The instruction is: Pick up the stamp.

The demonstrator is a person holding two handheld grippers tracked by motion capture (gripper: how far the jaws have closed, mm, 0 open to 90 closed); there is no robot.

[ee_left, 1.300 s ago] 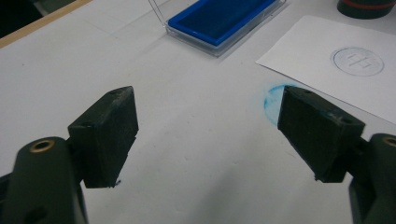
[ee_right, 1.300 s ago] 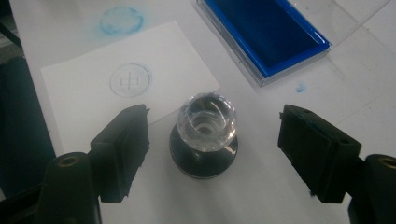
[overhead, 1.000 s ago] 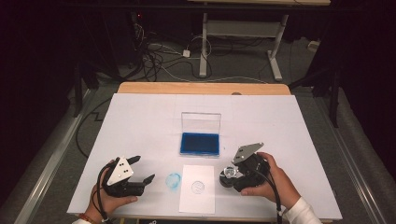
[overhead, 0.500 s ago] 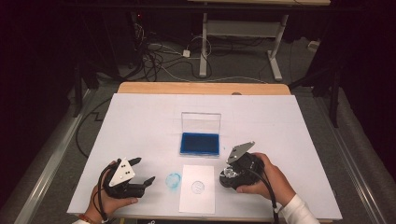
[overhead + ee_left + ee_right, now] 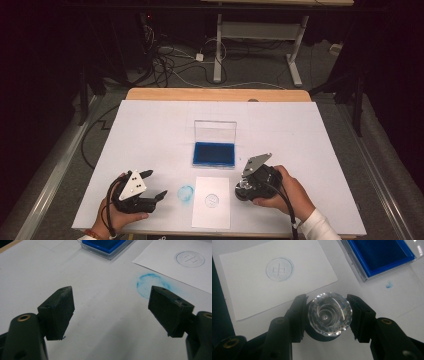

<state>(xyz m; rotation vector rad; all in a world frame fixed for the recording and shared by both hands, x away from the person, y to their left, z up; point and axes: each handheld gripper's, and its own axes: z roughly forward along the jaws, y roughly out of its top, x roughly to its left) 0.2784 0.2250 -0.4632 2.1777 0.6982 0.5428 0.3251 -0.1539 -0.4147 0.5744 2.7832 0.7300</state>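
My right gripper [image 5: 329, 315] is shut on a stamp with a clear faceted knob [image 5: 329, 313] and a dark base. It is held upright just right of the white paper sheet [image 5: 212, 215], close to the table; in the high view the stamp [image 5: 244, 187] sits under the hand. The sheet carries a round blue print [image 5: 279, 269]. Beyond it lies the blue ink pad [image 5: 214, 153] with its clear lid [image 5: 215, 131] raised. My left gripper [image 5: 156, 183] rests open at the front left with nothing between its fingers [image 5: 58, 311], pointing at a blue ink smudge [image 5: 151, 285] on the table.
A white sheet covers the wooden table [image 5: 215, 94]. A small blue ink spot [image 5: 389, 285] lies near the pad. Cables and a desk frame [image 5: 255, 37] stand on the floor beyond the far edge. The back half of the table is bare.
My right gripper with the stamp has shifted slightly left toward the paper's right edge. The left gripper has barely moved and stays open.
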